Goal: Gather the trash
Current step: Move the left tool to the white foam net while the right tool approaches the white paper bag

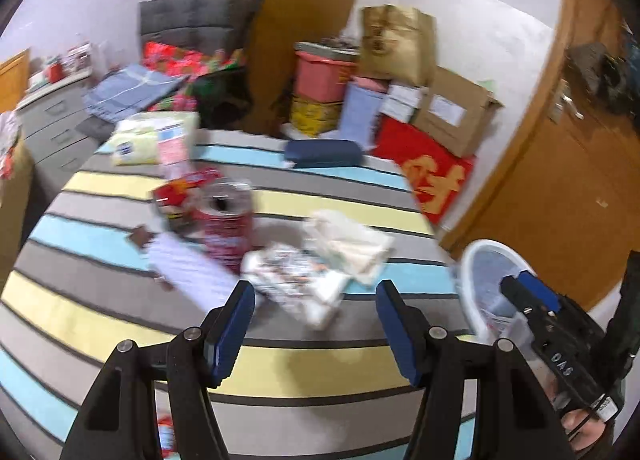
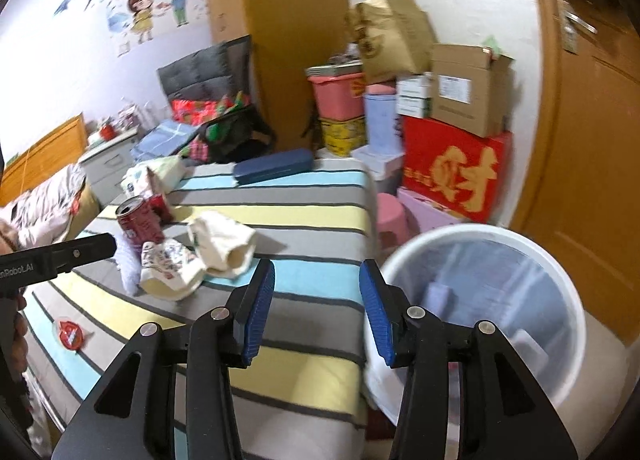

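Trash lies on the striped bed (image 1: pixel 320 372): a red can (image 1: pixel 226 220) standing upright, a red wrapper (image 1: pixel 176 196) behind it, a crumpled printed wrapper (image 1: pixel 292 280), a cream crumpled wad (image 1: pixel 348 244) and a white sheet (image 1: pixel 188 268). My left gripper (image 1: pixel 316 324) hovers open just short of the printed wrapper, with nothing between its pads. My right gripper (image 2: pixel 316 308) is open and empty at the bed's edge, beside the white lined bin (image 2: pixel 460 230). The right wrist view shows the can (image 2: pixel 138 222), the printed wrapper (image 2: pixel 172 268) and the wad (image 2: pixel 224 240) to the left.
A blue case (image 2: pixel 272 166) and a tissue pack (image 1: pixel 152 136) lie farther up the bed. A small red round piece (image 2: pixel 70 334) sits near the bed's near left. Boxes (image 2: pixel 456 164), a pink stool (image 2: pixel 390 216) and a wooden door (image 2: pixel 592 180) crowd the bin side.
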A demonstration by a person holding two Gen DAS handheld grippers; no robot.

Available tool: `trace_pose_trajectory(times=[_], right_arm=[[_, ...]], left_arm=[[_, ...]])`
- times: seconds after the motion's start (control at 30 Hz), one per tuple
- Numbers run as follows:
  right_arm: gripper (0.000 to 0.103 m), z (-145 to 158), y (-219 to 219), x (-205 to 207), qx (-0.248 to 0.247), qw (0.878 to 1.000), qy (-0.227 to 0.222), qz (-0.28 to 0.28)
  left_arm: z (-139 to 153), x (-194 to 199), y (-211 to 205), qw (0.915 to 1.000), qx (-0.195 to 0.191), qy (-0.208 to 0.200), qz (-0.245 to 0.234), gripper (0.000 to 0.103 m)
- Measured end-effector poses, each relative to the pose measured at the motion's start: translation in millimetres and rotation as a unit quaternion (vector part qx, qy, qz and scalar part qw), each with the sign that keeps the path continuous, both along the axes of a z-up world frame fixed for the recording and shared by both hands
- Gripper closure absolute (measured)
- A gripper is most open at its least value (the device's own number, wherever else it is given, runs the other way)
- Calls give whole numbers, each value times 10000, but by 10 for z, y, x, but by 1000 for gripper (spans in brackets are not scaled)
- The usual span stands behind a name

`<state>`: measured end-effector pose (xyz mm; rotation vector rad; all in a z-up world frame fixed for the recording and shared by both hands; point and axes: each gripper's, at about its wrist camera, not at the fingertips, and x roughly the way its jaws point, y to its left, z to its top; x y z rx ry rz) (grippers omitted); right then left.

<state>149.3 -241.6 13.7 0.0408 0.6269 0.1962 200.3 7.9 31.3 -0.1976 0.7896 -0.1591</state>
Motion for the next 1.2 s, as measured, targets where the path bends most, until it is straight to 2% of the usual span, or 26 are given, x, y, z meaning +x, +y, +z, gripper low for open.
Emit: trace_pose_trajectory(times=[0.37,0.47,0.6,0.67,0.77,0.83,0.97,1.2], right_arm=[[57,-104,364,386,-131,9968,281,733],[57,-130,434,499,-178,9947,366,944],[56,-178,495,669,-294,9913,513,1173],[56,-227,507,736,-255,9895,648,1268],[57,-272,520,779,-290,9877,773,1328],[56,-301,537,782,-313,9860,842,1402],[56,-312,549,795,-251,9840,911,1512],[57,-380,549,809,-112,9800,1185,1594]], left_arm=[[-299,223,728,9969,-206,448,607,37],[-379,308,790,9961,-184,539,669,37],[-481,417,884,9940,-487,667,711,36],[-508,478,880,9938,-506,691,702,31],[-579,569,880,9920,-642,840,688,30],[-581,605,851,9930,-564,777,692,30],[-656,696,793,9921,-544,926,644,30],[-788,747,693,9917,-221,1118,590,30]])
